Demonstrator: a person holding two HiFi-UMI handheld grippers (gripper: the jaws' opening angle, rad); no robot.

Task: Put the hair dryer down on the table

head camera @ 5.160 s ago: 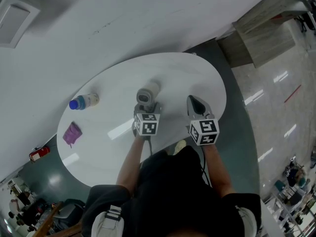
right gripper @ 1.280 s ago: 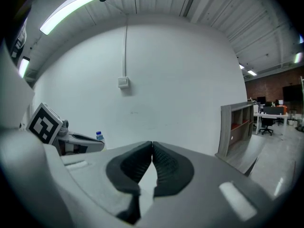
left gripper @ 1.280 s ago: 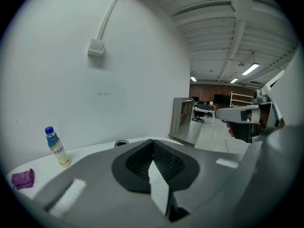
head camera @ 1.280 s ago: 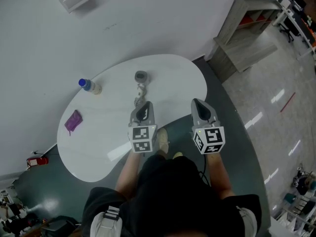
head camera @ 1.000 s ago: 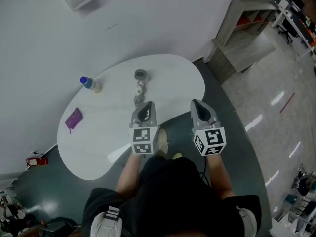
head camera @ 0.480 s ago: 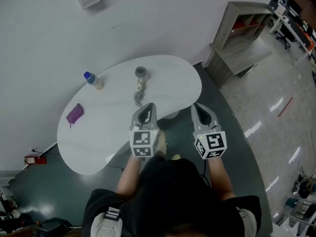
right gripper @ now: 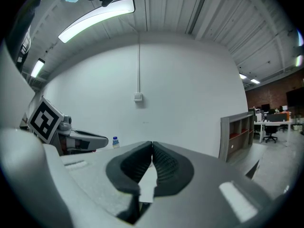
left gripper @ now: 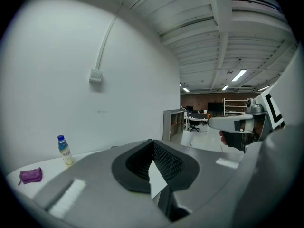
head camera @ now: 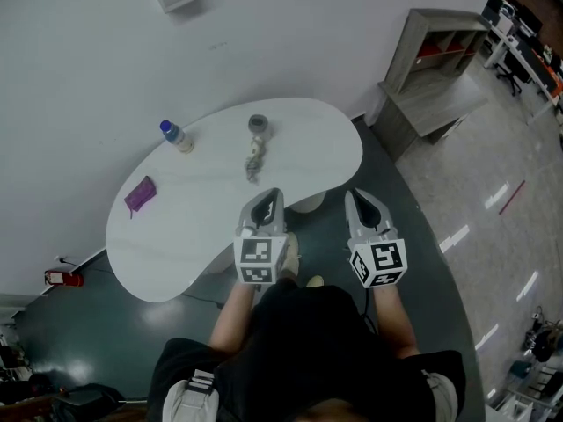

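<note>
white table, grey hair dryer, purple pouch, bottle has a blue cap. left gripper and right gripper grey, black-and-white square markers.

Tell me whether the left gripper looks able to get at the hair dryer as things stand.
Probably yes. The hair dryer lies in the open on the table, ahead of the left gripper, with nothing between them. The jaws are shut, so they would need to open first.

The grey hair dryer lies flat on the white, kidney-shaped table, toward the far side and roughly mid-width. Its round dark-grey end sits close to the far rim, and the paler slim part trails back toward the near edge.
</note>
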